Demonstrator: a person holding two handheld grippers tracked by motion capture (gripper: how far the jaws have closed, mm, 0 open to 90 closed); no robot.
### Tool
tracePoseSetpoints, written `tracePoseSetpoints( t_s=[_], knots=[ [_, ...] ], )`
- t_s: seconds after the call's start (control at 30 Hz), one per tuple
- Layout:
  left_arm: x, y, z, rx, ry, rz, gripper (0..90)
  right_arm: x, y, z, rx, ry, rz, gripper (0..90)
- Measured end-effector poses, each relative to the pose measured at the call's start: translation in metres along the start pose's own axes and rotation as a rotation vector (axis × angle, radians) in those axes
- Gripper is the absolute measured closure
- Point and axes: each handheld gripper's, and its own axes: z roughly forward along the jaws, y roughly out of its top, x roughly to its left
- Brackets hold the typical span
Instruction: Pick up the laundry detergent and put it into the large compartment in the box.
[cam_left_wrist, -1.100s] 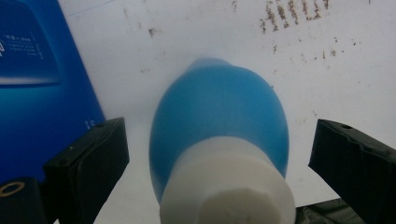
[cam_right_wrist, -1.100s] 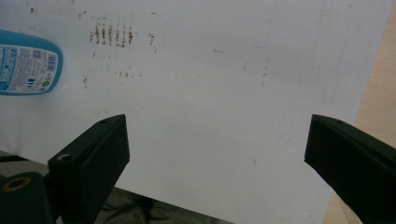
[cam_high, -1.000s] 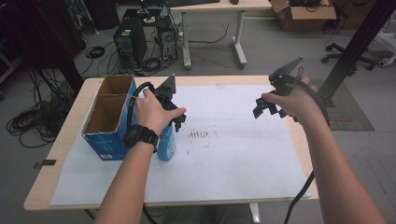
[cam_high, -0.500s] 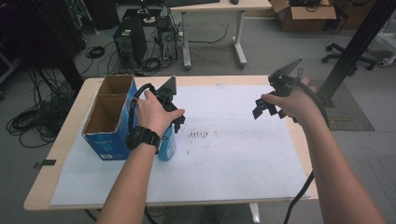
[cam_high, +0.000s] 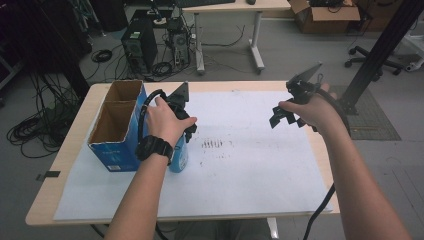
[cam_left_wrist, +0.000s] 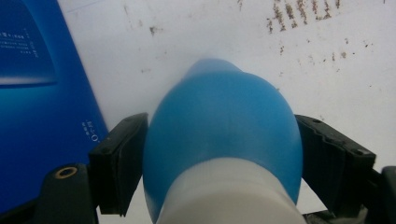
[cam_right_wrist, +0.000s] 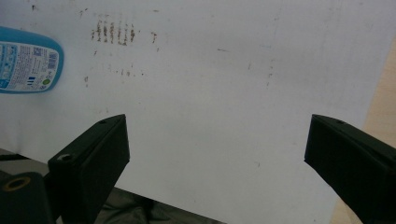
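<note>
Here the left tool (cam_left_wrist: 210, 186) pinches a blue bottle (cam_left_wrist: 224, 135) beside the empty box (cam_high: 117, 122).

The left hand-held gripper (cam_left_wrist: 219, 154) has just been closing its two black jaws, which now press both sides of a blue bottle (cam_left_wrist: 224, 135). A blue box (cam_left_wrist: 42, 93) stands just beside it on speckled white paper (cam_left_wrist: 243, 32).

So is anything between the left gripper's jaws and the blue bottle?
Nothing visible. The left gripper has just been closing, and its jaws now sit against both sides of the bottle with no gap. The blue box stands beside it, outside the grip.
</note>
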Motion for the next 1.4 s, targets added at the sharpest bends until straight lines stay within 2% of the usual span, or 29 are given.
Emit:
tracePoseSetpoints(
  t_s=[1.4],
  knots=[
    [0.0024, 0.0004, -0.0008, 0.014, 0.0, -0.005, 33.1, 0.0031, 0.0014, 0.0021, 0.008, 0.003, -0.006, 7.0]
  ],
)
